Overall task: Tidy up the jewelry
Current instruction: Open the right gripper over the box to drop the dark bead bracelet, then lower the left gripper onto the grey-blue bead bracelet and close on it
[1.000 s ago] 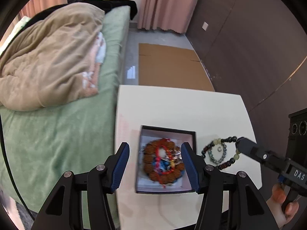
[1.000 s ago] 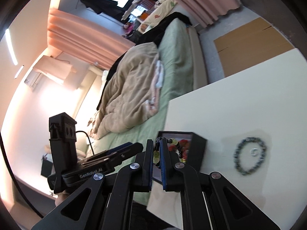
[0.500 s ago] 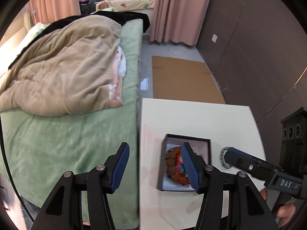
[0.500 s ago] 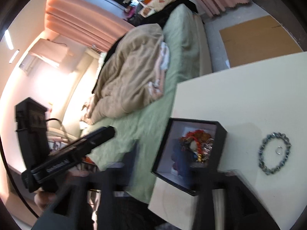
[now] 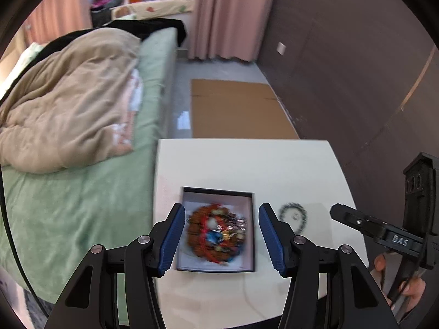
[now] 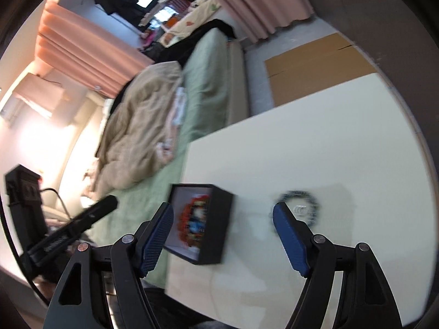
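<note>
A black jewelry box [image 5: 252, 219] with a white lining sits near the front left of the white table [image 5: 247, 164]. It holds a brown bead bracelet with red cord and other pieces [image 5: 216, 233], blurred. A dark bead bracelet [image 5: 293, 218] with a small ring [image 6: 300, 209] inside it lies on the table right of the box. My left gripper [image 5: 219, 235] is open and empty, above the box. My right gripper [image 6: 223, 233] is open and empty, between the box [image 6: 219, 219] and the dark bracelet [image 6: 297, 211]. It also shows in the left wrist view [image 5: 356, 222].
A bed [image 5: 82, 192] with green sheet and beige duvet [image 5: 68, 104] runs along the table's left edge. Flat cardboard [image 5: 236, 109] lies on the floor beyond the table. A dark wall [image 5: 343, 68] stands to the right.
My right gripper held a bead bracelet over the box one second ago; it has opened, empty, and pulled back to the right. The left gripper shifted back over the box.
</note>
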Demonstrator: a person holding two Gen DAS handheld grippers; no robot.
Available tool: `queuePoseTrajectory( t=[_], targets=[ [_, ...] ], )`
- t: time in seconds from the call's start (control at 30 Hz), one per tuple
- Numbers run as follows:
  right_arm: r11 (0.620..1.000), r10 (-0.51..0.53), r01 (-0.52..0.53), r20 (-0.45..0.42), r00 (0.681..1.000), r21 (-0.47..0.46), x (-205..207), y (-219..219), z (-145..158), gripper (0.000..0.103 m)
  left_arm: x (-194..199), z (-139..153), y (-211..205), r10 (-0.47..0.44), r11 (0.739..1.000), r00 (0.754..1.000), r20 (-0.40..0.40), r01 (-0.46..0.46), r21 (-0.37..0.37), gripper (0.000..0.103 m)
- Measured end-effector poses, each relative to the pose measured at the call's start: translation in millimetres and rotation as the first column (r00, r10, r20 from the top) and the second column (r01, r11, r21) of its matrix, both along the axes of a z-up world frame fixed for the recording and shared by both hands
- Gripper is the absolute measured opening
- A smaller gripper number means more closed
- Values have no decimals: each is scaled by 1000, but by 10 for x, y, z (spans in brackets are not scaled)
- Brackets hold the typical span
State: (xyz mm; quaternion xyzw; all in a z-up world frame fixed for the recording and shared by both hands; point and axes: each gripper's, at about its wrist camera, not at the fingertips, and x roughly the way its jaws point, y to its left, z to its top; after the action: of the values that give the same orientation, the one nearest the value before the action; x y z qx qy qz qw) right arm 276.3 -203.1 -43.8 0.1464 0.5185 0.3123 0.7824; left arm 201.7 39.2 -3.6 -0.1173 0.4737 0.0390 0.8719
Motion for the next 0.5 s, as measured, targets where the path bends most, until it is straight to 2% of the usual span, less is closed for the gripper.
queuePoseTrajectory(
  t=[0.3,0.43,0.5],
  targets=[
    [998,-58,56,-51,997,-35,4,-531,-138,76,219,-155,-531,-117,993,992,-45,117,14,58],
    [995,-102,99,-95,990,-33,31,-734,-213,76,322,-262,-727,-145,989,986,-78,146,6,71],
    [988,-142,135,-82,987,-76,39,-832,-207,75,372,-315,-809,-155,988,984,-88,156,0,76]
  ],
)
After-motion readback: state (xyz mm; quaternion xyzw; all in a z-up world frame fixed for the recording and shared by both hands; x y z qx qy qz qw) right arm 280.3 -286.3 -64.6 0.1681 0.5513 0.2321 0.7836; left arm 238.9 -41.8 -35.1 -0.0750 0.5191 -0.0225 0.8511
